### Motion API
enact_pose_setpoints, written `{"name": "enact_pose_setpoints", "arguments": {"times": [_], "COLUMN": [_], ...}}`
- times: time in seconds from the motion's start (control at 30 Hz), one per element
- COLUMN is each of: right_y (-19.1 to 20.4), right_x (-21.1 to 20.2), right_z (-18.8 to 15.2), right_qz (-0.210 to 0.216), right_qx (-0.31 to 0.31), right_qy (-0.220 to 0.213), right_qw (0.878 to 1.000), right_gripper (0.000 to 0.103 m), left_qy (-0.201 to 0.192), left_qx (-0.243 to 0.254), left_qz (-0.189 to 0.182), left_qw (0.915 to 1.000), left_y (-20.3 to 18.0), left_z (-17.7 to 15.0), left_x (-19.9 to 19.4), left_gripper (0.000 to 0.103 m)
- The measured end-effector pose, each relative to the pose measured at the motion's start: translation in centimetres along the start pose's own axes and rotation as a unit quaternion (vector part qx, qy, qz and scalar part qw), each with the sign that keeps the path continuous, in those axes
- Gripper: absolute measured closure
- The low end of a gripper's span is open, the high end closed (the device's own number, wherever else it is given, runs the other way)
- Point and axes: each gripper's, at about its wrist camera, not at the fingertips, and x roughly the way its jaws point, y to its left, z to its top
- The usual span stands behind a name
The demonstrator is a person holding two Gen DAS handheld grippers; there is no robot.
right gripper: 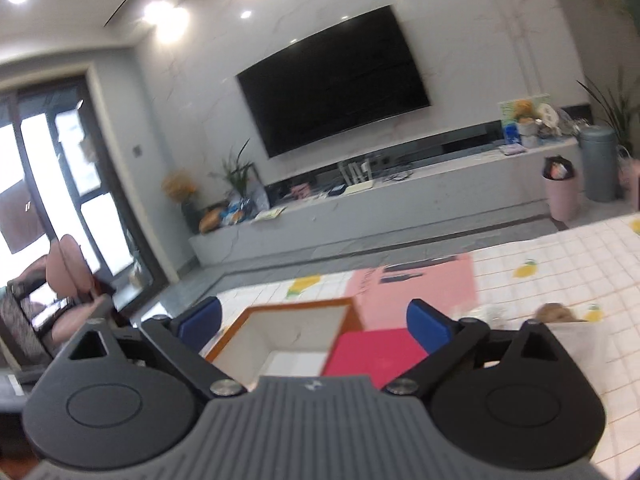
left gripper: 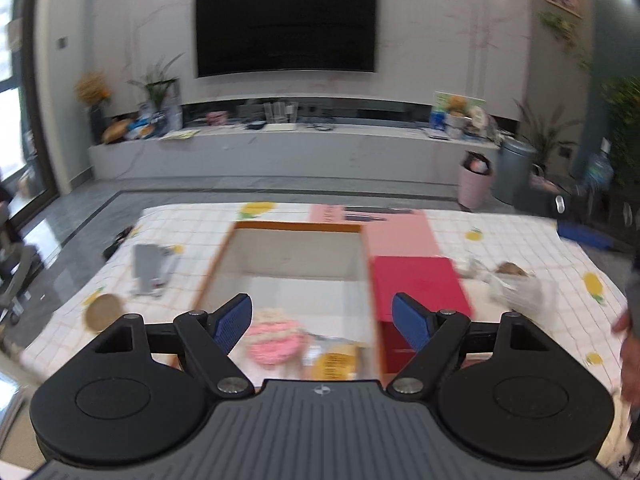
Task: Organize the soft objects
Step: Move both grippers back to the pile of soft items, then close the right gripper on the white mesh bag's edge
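Observation:
An open white box with an orange rim (left gripper: pixel 236 248) stands on the chequered cloth, next to its red lid (left gripper: pixel 420 284) and a pink box (left gripper: pixel 400 232). Inside it lie a pink and cream soft toy (left gripper: pixel 276 338) and a yellow packet (left gripper: pixel 332 364). My left gripper (left gripper: pixel 322 322) is open and empty above the box's near end. My right gripper (right gripper: pixel 316 326) is open and empty, above and to the right of the box (right gripper: pixel 296 316). A soft brown and white object (left gripper: pixel 516 280) lies on the cloth to the right, also in the right wrist view (right gripper: pixel 556 314).
A grey object (left gripper: pixel 150 268) and a round tan disc (left gripper: pixel 102 312) lie on the cloth (left gripper: pixel 192 232) to the left. A person's hand (left gripper: pixel 628 332) is at the right edge. Behind are a TV wall, a low bench, a pink bin (left gripper: pixel 474 184) and a grey bin (left gripper: pixel 514 170).

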Motion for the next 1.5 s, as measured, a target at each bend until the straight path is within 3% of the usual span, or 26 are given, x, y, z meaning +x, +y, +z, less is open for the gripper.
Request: {"name": "enact_pose_setpoints", "arguments": {"times": [0.1,0.27,0.4,0.5,0.57,0.7,0.8,0.9,1.0,1.13,1.2,1.3,1.33,1.37,1.4,1.5], "right_y": [-4.1,-12.6,-18.5,-20.8,-21.3,-22.3,-22.9,-23.7,-24.2,-24.5,-24.5,-24.4,-24.4,-24.4,-24.4,-24.5], "right_x": [-0.1,2.4,3.2,3.8,4.2,4.3,4.7,5.0,5.3,5.6,5.8,5.9,5.8,5.7,5.7,5.5], "right_z": [1.2,-0.5,-3.5,-4.5,-4.4,-4.0,-4.1,-4.2,-4.3,-4.3,-4.5,-4.7,-4.7,-4.6,-4.5,-4.3], "right_qz": [-0.022,-0.091,-0.137,-0.142,-0.160,-0.156,-0.155,-0.160,-0.165,-0.160,-0.151,-0.151,-0.153,-0.155,-0.156,-0.156], "right_qx": [-0.006,-0.008,0.029,0.058,0.073,0.092,0.102,0.112,0.121,0.126,0.130,0.126,0.123,0.120,0.119,0.112], "right_qy": [0.007,0.072,0.102,0.128,0.131,0.122,0.131,0.138,0.145,0.155,0.162,0.167,0.167,0.165,0.163,0.158], "right_qw": [1.000,0.993,0.985,0.980,0.976,0.976,0.974,0.971,0.968,0.967,0.967,0.966,0.966,0.967,0.967,0.969], "right_gripper": [0.005,0.006,0.007,0.008,0.008,0.008,0.008,0.008,0.008,0.008,0.008,0.008,0.008,0.008,0.008,0.008], "left_qy": [-0.001,-0.003,-0.013,-0.011,-0.020,-0.034,-0.019,-0.003,-0.021,-0.027,-0.016,-0.002,-0.001,0.000,0.004,0.012], "left_qx": [0.030,0.055,0.053,0.075,0.093,0.122,0.135,0.111,0.081,0.103,0.099,0.082,0.077,0.073,0.071,0.066], "left_qz": [-0.020,-0.017,-0.069,-0.097,-0.094,-0.072,-0.061,-0.049,-0.022,0.020,0.013,-0.011,-0.023,-0.035,-0.052,-0.059], "left_qw": [0.9993,0.9984,0.9961,0.9923,0.9910,0.9893,0.9887,0.9926,0.9963,0.9941,0.9948,0.9966,0.9968,0.9967,0.9961,0.9960], "left_y": [-3.8,-9.9,-13.9,-16.4,-17.8,-20.2,-21.5,-22.2,-22.1,-23.1,-23.1,-22.7,-22.5,-22.2,-21.9,-21.3], "left_z": [-0.8,-3.5,-6.7,-9.4,-11.1,-13.4,-14.0,-13.9,-13.6,-13.1,-13.1,-13.3,-13.4,-13.5,-13.6,-13.6], "left_x": [1.4,4.1,6.7,9.3,10.8,13.7,15.7,17.4,17.7,18.8,19.3,19.8,19.6,19.4,19.1,18.8], "left_gripper": [0.009,0.009,0.009,0.009,0.009,0.009,0.009,0.009,0.009,0.009,0.012,0.021,0.032,0.055,0.066,0.081]}}
